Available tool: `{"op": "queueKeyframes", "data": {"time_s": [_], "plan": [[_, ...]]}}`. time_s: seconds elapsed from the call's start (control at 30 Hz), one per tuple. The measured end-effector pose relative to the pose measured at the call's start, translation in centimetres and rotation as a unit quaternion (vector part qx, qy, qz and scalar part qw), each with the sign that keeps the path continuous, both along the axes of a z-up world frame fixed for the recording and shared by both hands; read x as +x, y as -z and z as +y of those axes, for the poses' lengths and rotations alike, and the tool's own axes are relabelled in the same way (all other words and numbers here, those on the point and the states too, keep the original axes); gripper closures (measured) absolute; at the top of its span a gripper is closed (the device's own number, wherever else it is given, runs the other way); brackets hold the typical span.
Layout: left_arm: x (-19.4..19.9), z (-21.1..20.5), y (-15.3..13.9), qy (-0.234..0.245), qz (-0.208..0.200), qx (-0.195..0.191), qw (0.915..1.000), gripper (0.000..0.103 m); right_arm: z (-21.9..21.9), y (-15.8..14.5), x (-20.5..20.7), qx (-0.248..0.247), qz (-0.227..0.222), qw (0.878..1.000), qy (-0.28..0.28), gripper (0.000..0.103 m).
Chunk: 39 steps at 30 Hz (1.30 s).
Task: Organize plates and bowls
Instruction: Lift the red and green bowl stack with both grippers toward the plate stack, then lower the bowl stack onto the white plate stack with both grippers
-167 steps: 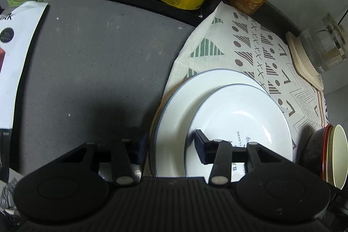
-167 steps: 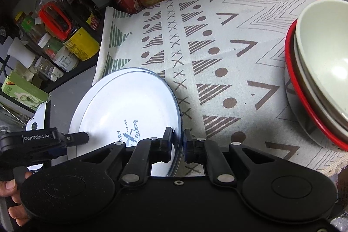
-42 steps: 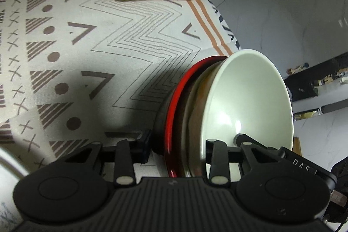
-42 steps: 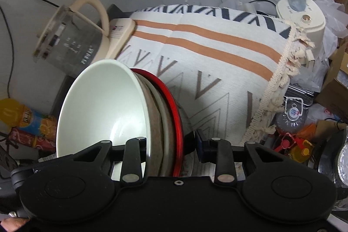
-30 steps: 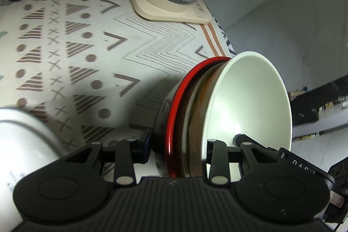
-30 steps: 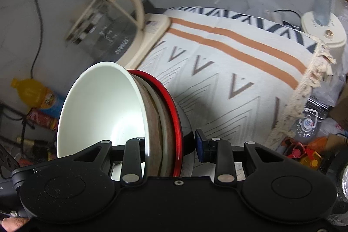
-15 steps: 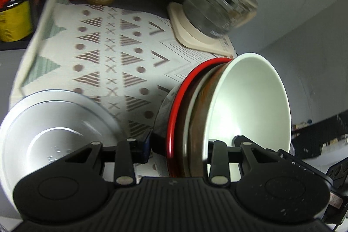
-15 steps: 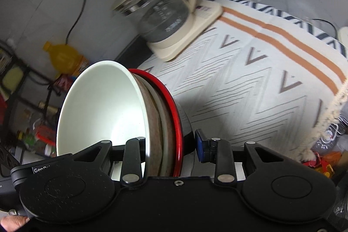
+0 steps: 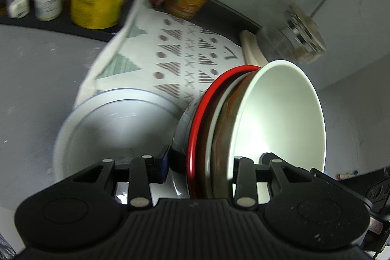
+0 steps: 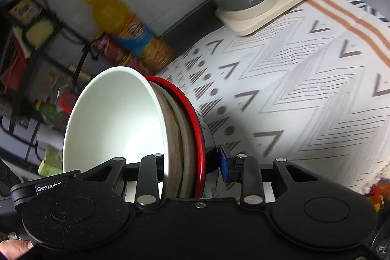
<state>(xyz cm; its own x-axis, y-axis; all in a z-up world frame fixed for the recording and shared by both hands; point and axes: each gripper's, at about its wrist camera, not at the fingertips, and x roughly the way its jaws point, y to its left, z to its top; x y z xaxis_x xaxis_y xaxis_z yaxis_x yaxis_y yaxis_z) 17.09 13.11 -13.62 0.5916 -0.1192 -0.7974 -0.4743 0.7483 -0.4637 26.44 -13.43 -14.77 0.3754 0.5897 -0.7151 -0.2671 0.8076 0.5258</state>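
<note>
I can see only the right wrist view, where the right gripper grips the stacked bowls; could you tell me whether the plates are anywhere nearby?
Observer: Yes. The left wrist view shows white plates lying flat on the patterned cloth, just left of the bowls.
Operator: Thank you. How does the left gripper grip the bowls?
Observer: The left gripper is shut across their rims, with one finger outside the red-rimmed bowl and the other inside the pale one.
Operator: Is anything lying on the plates?
Observer: Nothing shows on the part I can see; their near edge is hidden behind the gripper.
</note>
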Motion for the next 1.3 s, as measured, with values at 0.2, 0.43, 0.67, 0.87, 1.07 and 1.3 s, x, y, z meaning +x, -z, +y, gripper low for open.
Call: {"op": "queueKeyframes", "data": {"time_s": [0.2,0.43,0.67,0.87,1.07,1.3], "plan": [[-2.1,1.7,0.4,-0.034,0.008,-0.004,0.9994,0.068,2.6,0.5,-0.7,-0.004,0.007,0.999,-0.035,0.072],[-4.2,3.8,1.3,-0.065,0.017,-0.012,0.9977,0.068,5.2,1.2,-1.5,-0.011,0.018,0.998,-0.067,0.072],[-5.5,5.1,2.7,-0.082,0.029,-0.025,0.9959,0.068,7.1,2.3,-2.0,-0.021,0.028,0.996,-0.085,0.072],[-5.7,5.4,3.7,-0.085,0.040,-0.038,0.9949,0.068,7.4,3.3,-2.2,-0.030,0.034,0.995,-0.086,0.072],[-5.4,5.5,4.4,-0.081,0.051,-0.043,0.9945,0.068,7.2,4.3,-2.1,-0.033,0.042,0.996,-0.078,0.072],[-5.2,5.7,4.6,-0.080,0.048,-0.045,0.9946,0.068,7.2,4.8,-1.9,-0.030,0.041,0.996,-0.074,0.072]]}}
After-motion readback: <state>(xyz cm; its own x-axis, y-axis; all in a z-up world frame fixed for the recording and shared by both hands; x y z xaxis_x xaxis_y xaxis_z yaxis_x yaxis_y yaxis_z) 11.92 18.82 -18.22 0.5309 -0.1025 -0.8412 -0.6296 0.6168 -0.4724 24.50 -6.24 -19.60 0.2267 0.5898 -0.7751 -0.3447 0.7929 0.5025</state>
